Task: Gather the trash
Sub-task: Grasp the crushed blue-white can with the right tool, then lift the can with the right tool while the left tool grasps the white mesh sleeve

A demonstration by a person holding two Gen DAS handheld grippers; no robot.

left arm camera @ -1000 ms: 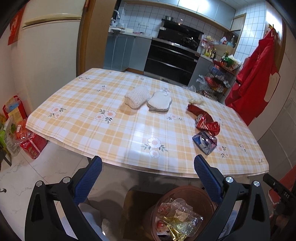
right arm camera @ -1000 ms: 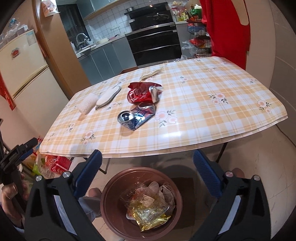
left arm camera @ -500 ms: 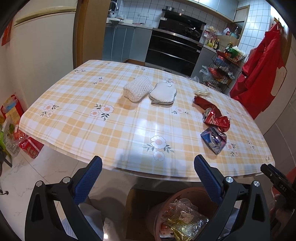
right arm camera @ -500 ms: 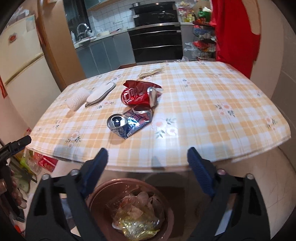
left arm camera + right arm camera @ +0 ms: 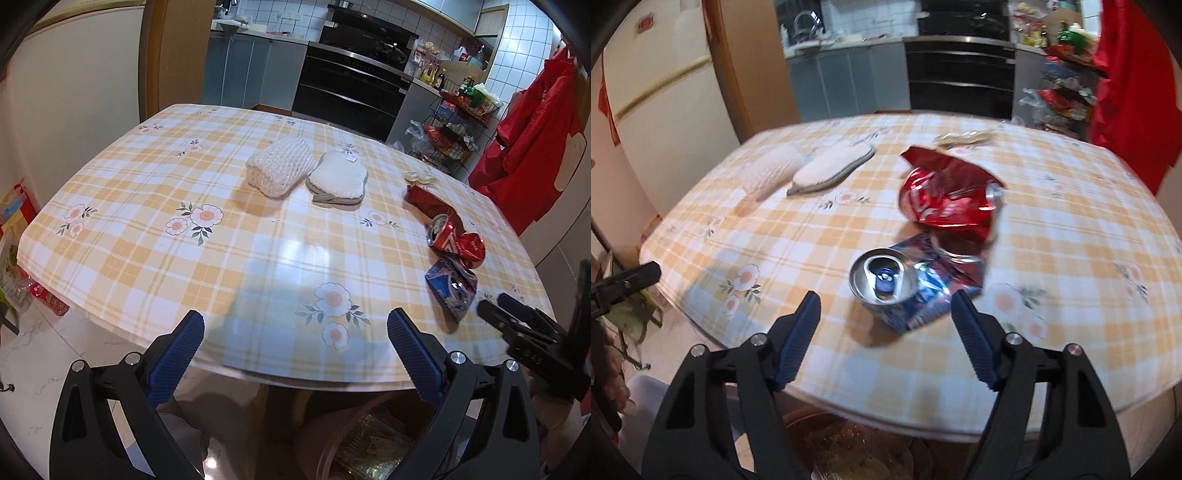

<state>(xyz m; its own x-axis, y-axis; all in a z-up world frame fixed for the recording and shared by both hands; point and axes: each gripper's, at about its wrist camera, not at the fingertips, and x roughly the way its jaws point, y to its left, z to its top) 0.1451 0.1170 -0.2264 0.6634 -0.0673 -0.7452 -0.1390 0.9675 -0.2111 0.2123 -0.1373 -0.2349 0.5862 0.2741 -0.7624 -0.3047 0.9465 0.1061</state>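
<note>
Table (image 5: 155,236): rounded top under a glossy yellow-and-white checked cloth printed with daisies; kitchen cabinets and a black oven stand behind it.

Crushed blue drink can (image 5: 905,284): lies on its side near the table's front edge, silver top with blue tab facing the right wrist camera. In the left wrist view the same can (image 5: 452,286) sits toward the right end of the table.

Crushed red drink can (image 5: 945,199): lies just behind the blue can, touching or overlapping it in the right wrist view. Left view (image 5: 456,242).

Crumpled red foil wrapper (image 5: 923,155): directly behind the red can, against it. Left view (image 5: 424,197).

Small pale crinkled wrapper (image 5: 960,138): just beyond the red foil wrapper. Left view (image 5: 419,178).

White knitted cloth, folded (image 5: 279,168): mid-table, just beside a white padded mitt with grey edging (image 5: 338,181); both well apart from the cans.

Brown round bin (image 5: 354,439): on the floor below the table's front edge, partly hidden by the gripper frames; clear and yellowish plastic waste shows inside.

Left gripper (image 5: 295,341): blue ribbed fingers spread wide, nothing between them, over the front edge of the table, well apart from the cans.

Right gripper (image 5: 886,321): blue ribbed fingers spread wide, empty, level with the blue can, which shows just beyond and between the fingertips. Contact is not visible.
</note>
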